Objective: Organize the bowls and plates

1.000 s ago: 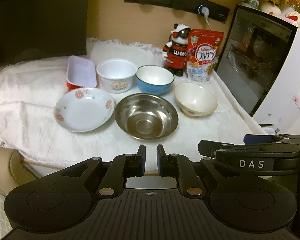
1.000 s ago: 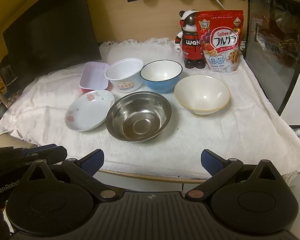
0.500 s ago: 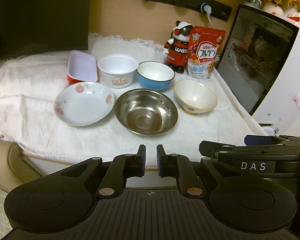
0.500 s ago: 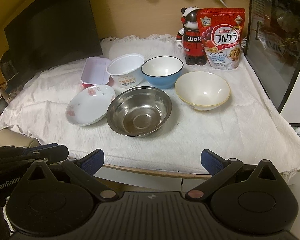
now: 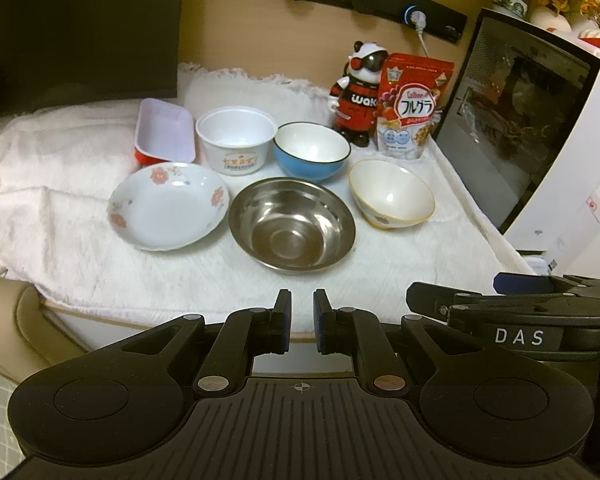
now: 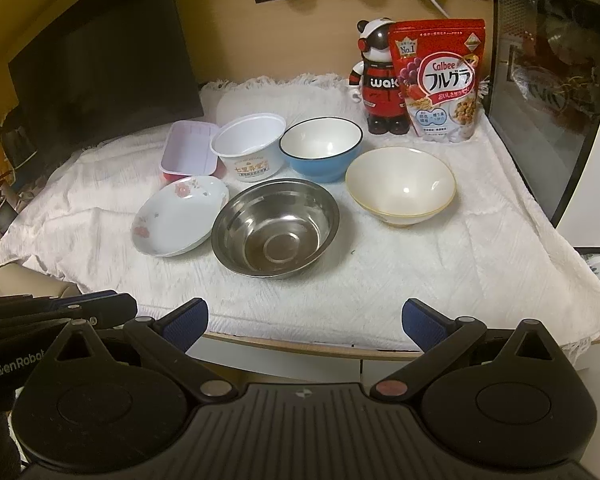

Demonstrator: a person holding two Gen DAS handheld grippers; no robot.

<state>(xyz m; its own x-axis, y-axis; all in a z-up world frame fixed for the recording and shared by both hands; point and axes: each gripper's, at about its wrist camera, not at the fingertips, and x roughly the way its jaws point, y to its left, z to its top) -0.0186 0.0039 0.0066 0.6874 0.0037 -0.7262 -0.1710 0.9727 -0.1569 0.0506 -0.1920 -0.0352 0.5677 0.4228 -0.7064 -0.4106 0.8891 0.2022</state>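
On the white cloth stand a flowered plate (image 5: 168, 204) (image 6: 178, 214), a steel bowl (image 5: 292, 224) (image 6: 276, 226), a cream bowl (image 5: 392, 194) (image 6: 400, 186), a blue bowl (image 5: 312, 152) (image 6: 320, 148), a white paper tub (image 5: 236, 138) (image 6: 252, 146) and a small rectangular pink tray (image 5: 164, 130) (image 6: 190, 146). My left gripper (image 5: 302, 320) is shut and empty, at the table's front edge below the steel bowl. My right gripper (image 6: 304, 322) is open and empty, also at the front edge, apart from all the dishes.
A panda figure (image 6: 378, 76) and a red cereal bag (image 6: 440, 80) stand at the back right. A microwave (image 6: 548, 80) flanks the right side. A dark screen (image 6: 100, 64) stands at the back left. The table edge (image 6: 300, 346) is close in front.
Both grippers have moved a little closer to the table; the dishes look slightly larger. Neither gripper's jaws have changed.
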